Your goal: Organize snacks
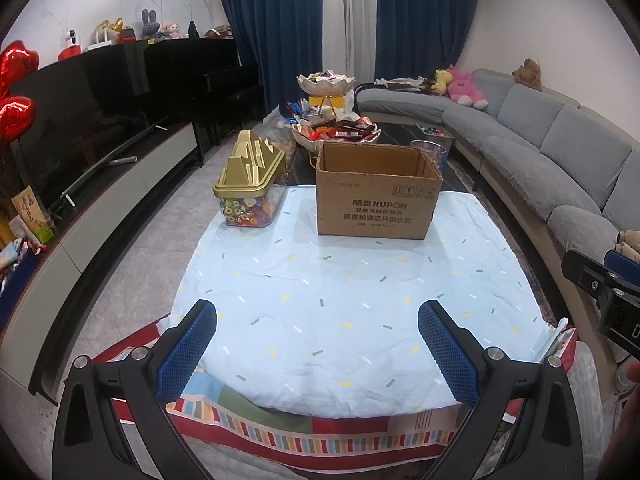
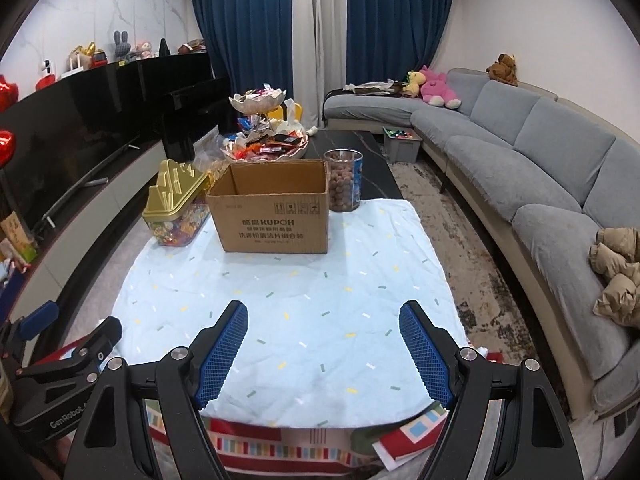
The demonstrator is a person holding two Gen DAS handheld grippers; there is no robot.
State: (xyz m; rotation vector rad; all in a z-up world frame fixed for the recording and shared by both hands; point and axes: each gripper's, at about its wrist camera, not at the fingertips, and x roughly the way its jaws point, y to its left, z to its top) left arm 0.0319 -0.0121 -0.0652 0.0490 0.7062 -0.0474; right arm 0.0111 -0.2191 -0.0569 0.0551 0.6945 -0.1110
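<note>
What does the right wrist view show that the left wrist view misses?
Only the right wrist view shows the clear jar of brown round snacks fully, standing right of the cardboard box, plus the tan jacket in full on the sofa. Only the left wrist view shows the snack bags on the TV console. Both share the box, gold-lidded candy container, and open tongs.

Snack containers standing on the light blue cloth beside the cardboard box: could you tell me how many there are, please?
2: the gold-lidded candy container left of the cardboard box, and the clear cylindrical jar behind its right corner. The box may hide others.
</note>
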